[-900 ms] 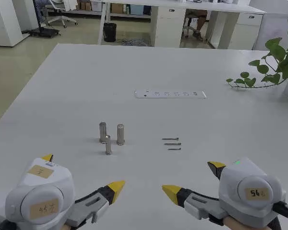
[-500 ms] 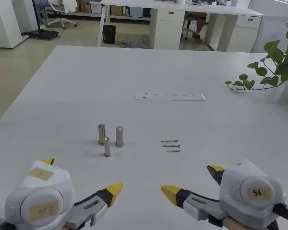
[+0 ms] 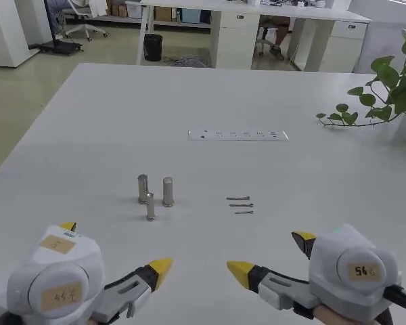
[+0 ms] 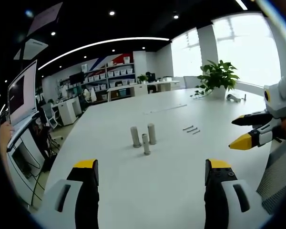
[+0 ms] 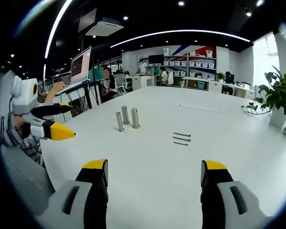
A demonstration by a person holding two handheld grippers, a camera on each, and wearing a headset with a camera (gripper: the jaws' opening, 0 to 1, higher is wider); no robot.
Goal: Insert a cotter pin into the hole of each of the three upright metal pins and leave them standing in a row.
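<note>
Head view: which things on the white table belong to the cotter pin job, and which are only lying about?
For the job:
- three upright metal pins, standing in a cluster
- three cotter pins, lying flat to the right of them
- left gripper and right gripper, both open and empty

Lying about:
- power strip
- potted plant

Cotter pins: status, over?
Left tool open, right tool open, both empty. Three cotter pins lying loose, right of three upright metal pins. Nothing between tools and parts.

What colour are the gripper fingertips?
Yellow fingertips on both grippers, clearest in the right gripper view.
</note>
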